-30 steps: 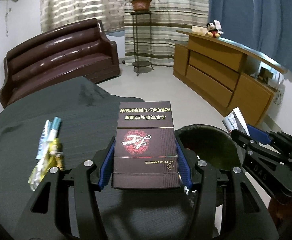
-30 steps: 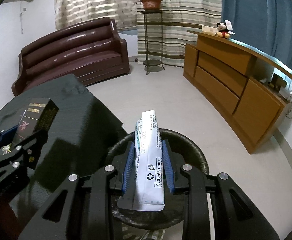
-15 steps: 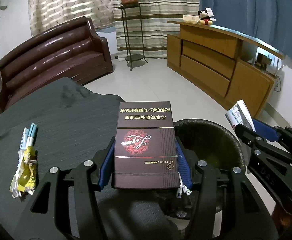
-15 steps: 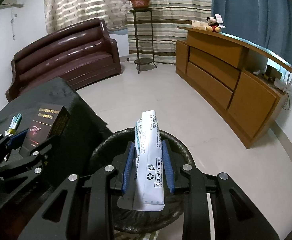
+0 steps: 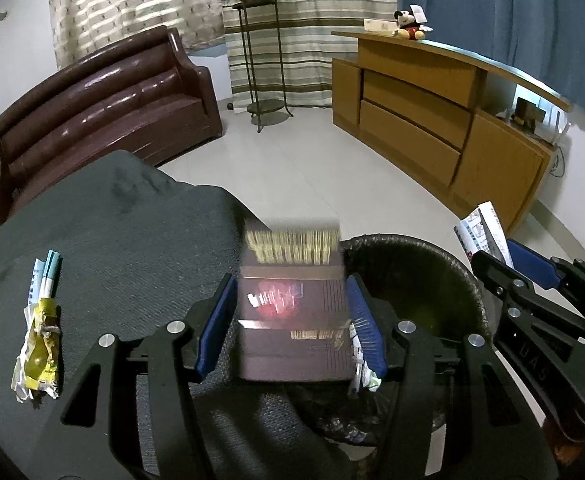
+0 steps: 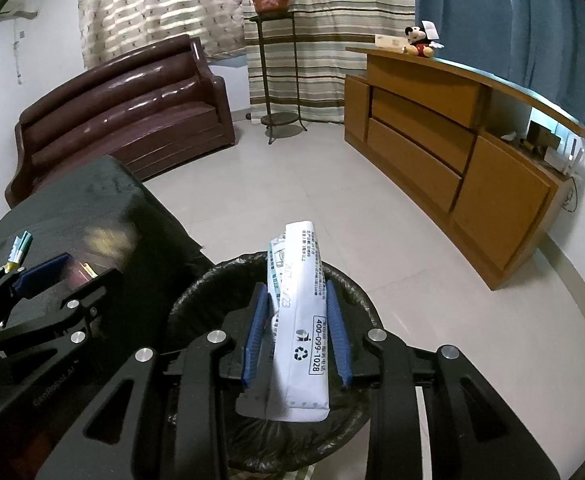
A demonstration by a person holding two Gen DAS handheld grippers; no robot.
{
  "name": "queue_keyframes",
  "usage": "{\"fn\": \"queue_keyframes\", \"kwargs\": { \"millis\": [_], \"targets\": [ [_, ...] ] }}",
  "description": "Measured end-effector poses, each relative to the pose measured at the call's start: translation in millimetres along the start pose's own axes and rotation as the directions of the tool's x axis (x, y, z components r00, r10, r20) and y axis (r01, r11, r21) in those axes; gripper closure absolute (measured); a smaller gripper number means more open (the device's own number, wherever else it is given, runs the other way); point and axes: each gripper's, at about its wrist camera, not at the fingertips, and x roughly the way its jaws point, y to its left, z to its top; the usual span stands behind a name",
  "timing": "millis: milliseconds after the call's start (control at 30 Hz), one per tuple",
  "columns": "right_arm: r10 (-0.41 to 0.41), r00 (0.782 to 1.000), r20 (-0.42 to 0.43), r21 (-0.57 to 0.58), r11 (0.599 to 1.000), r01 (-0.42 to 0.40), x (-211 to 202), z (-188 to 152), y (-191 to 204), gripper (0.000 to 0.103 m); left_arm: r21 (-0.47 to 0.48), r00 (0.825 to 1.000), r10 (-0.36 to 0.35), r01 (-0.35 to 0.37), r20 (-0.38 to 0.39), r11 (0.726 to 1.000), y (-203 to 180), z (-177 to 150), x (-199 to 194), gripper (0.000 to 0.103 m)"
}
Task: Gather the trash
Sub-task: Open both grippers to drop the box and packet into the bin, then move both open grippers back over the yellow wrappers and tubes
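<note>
My left gripper (image 5: 290, 324) has its jaws spread, and the dark red cigarette box (image 5: 292, 312) is blurred between them, dropping free at the near rim of the black-lined trash bin (image 5: 412, 276). My right gripper (image 6: 297, 332) is shut on a white paper wrapper (image 6: 298, 320) and holds it over the bin (image 6: 220, 280). The right gripper also shows in the left wrist view (image 5: 532, 304), at the bin's right side. A crumpled yellow and white wrapper (image 5: 38, 340) lies on the dark table cloth (image 5: 112, 240).
The bin stands on the floor against the table's edge. A brown sofa (image 5: 100, 112) is at the back left, a plant stand (image 5: 262, 60) behind, and a wooden sideboard (image 5: 432, 120) along the right wall. Pale floor tiles (image 6: 312, 184) lie between.
My left gripper has opened and the cigarette box is slipping down out of it. Both grippers have shifted a little to the right over the bin. The right gripper still holds its wrapper.
</note>
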Motion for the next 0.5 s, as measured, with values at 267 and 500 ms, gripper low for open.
{"fn": "queue_keyframes", "kwargs": {
  "millis": [267, 500],
  "targets": [
    [-0.012, 1.0, 0.012, 0.008, 1.0, 0.012, -3.9, -1.6, -0.5, 0.054, -0.009, 1.0, 0.007, -0.007, 0.006, 1.0, 0.9, 0.3, -0.4, 0.025],
    [-0.008, 1.0, 0.022, 0.005, 1.0, 0.008, -5.6, -0.5, 3.0, 0.044, -0.031, 1.0, 0.02, -0.02, 0.009, 0.999, 9.9, -2.7, -4.8, 0.023]
  ]
}}
